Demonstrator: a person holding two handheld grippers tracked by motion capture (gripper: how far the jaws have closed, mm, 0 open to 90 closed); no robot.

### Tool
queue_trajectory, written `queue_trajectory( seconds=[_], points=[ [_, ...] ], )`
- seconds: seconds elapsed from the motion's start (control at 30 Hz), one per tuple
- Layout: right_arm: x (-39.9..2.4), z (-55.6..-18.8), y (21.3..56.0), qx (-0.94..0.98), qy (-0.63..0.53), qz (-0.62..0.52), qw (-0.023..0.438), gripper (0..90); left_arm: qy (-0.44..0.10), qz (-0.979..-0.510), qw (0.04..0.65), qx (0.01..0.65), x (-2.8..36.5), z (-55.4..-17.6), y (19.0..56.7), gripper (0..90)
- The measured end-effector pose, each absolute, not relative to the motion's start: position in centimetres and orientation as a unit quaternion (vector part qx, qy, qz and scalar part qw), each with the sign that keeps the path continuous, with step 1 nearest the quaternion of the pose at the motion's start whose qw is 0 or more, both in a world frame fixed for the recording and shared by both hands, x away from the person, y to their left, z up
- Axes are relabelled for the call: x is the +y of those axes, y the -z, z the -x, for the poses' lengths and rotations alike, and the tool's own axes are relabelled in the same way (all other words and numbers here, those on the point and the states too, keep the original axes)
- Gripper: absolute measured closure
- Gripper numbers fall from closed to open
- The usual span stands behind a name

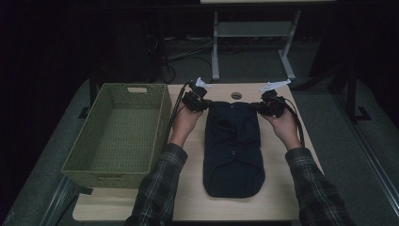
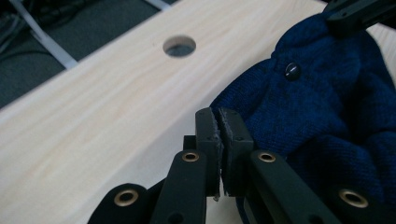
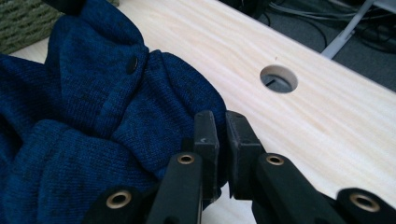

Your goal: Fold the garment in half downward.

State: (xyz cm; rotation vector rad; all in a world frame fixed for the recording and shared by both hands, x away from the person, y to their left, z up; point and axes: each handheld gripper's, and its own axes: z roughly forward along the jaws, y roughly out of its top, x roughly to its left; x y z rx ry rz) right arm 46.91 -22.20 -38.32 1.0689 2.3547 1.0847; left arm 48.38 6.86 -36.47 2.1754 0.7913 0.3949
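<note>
A dark navy knit cardigan lies folded lengthwise on the light wooden table. My left gripper is at its far left corner and my right gripper at its far right corner. In the left gripper view the jaws are pressed together, and the cardigan's edge runs up to their tips. In the right gripper view the jaws stand a sliver apart, and the cardigan runs in between them. A dark button sits near the collar.
An empty green woven basket stands on the table's left side, close to the left forearm. A round cable hole lies just beyond the cardigan. Table legs and cables stand on the floor behind.
</note>
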Motion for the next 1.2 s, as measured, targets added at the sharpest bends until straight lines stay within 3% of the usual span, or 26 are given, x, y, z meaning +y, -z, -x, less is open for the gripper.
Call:
queue_trajectory(
  seconds=[0.2,0.5,1.2],
  points=[
    [-21.9,-46.1,36.8,0.823,-0.392,-0.361,0.195,83.7,-0.166,-0.849,0.400,0.303,7.2,-47.3,35.0,87.5],
    [-21.9,-43.0,37.3,0.828,-0.403,-0.332,0.205,83.6,-0.151,-0.844,0.417,0.300,8.0,-44.7,35.8,87.5],
    [-22.2,-38.5,39.0,0.843,-0.405,-0.308,0.175,82.9,-0.116,-0.849,0.425,0.293,8.5,-40.6,37.0,87.4]
  ],
)
